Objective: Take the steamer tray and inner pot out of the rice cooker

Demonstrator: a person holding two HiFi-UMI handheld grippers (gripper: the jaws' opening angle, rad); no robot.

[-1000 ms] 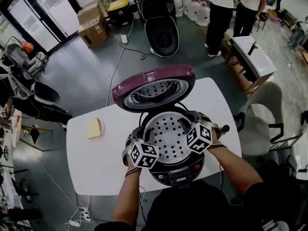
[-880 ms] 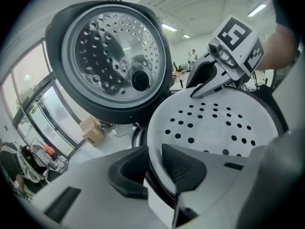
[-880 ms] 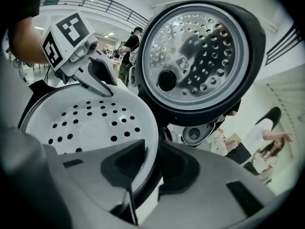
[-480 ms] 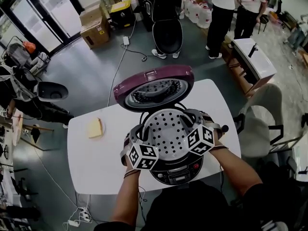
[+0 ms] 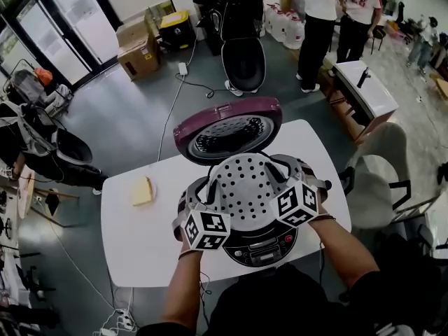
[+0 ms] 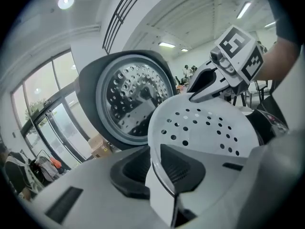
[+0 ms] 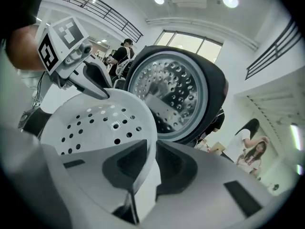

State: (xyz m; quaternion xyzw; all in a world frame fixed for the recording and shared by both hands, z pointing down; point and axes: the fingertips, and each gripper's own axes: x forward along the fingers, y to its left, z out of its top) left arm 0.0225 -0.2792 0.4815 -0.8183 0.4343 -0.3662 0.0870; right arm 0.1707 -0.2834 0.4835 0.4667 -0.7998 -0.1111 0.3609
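The white perforated steamer tray [image 5: 245, 183] hangs above the open rice cooker [image 5: 264, 247], held by its rim on both sides. My left gripper [image 5: 199, 196] is shut on the tray's left rim, which the left gripper view shows pinched between its jaws [image 6: 159, 163]. My right gripper [image 5: 285, 170] is shut on the opposite rim [image 7: 145, 163]. Each gripper view shows the tray [image 6: 209, 128] [image 7: 93, 123] with the other gripper across it. The purple lid [image 5: 227, 128] stands open behind. The tray hides the inner pot.
The cooker sits on a white table [image 5: 140, 236] with a yellow sponge [image 5: 142, 190] at the left. A pale chair [image 5: 378, 180] stands to the right. Behind the table are a black chair [image 5: 243, 61], cardboard boxes [image 5: 136, 44] and people [image 5: 318, 19].
Both grippers have risen together with the steamer tray. The tray sat in the cooker's mouth a second ago and now hangs above it, closer to the head camera.
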